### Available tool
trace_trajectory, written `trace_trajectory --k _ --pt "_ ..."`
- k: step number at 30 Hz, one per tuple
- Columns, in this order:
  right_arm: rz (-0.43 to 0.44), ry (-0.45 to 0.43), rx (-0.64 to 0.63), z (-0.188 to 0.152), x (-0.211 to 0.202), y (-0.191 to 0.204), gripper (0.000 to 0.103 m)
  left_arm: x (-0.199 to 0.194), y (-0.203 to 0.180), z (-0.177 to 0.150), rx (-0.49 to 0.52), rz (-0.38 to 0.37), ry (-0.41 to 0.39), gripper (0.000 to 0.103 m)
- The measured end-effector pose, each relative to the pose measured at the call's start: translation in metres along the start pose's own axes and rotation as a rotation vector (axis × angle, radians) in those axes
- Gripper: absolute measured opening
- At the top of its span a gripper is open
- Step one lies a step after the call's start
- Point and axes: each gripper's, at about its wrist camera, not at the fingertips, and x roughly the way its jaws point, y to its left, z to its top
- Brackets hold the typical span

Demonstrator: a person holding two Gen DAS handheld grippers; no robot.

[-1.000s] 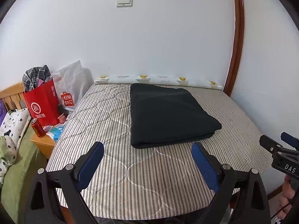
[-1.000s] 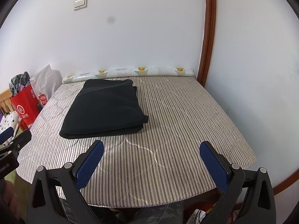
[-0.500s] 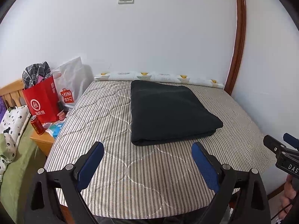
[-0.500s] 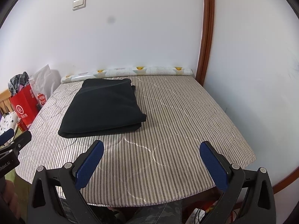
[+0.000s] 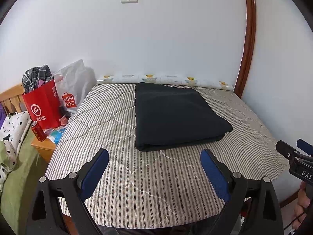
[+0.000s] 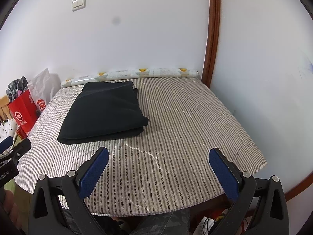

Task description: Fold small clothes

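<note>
Over on the left sat the red shopping bag (image 5: 42, 105), well clear of the action. The left gripper (image 5: 154, 164) hovered off the near edge of the striped bed (image 5: 117, 176), fingers spread wide, holding nothing. Mid-bed lay the black garment (image 5: 176, 117), folded flat in layers. It looked soft, light and floppy, best pinched at a near corner through all layers. The right gripper (image 6: 158, 162) hung likewise, fingers spread, empty.
</note>
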Motion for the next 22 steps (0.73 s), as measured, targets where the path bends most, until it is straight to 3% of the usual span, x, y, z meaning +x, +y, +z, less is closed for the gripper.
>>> trace_trajectory --k 22 --pt "0.019 0.008 -0.012 0.000 0.005 0.001 0.101 0.009 0.017 0.003 -0.053 -0.003 0.011 0.095"
